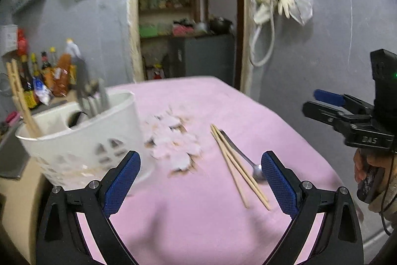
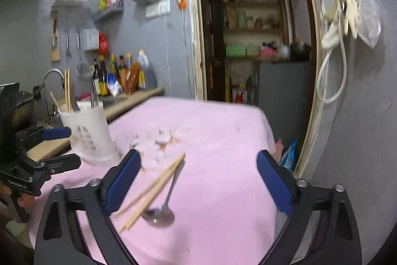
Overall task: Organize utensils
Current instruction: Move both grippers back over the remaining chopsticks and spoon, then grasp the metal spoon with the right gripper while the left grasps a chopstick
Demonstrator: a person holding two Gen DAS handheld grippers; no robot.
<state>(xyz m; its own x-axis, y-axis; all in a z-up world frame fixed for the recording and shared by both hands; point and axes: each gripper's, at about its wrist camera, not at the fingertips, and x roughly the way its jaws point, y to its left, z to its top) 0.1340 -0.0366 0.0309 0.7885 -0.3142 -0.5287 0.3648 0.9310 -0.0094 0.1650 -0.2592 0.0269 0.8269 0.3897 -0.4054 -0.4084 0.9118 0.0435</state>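
Two chopsticks (image 2: 152,189), one spoon (image 2: 162,205), one holder (image 2: 89,138)

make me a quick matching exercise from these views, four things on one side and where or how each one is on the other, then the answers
Things:
1. spoon
2. holder
3. cloth
4. left gripper

States:
a. open, holding nothing
b. pink, covers the table
c. lies flat beside two chopsticks
d. white, stands upright with utensils in it

Pairs: 1-c, 2-d, 3-b, 4-a
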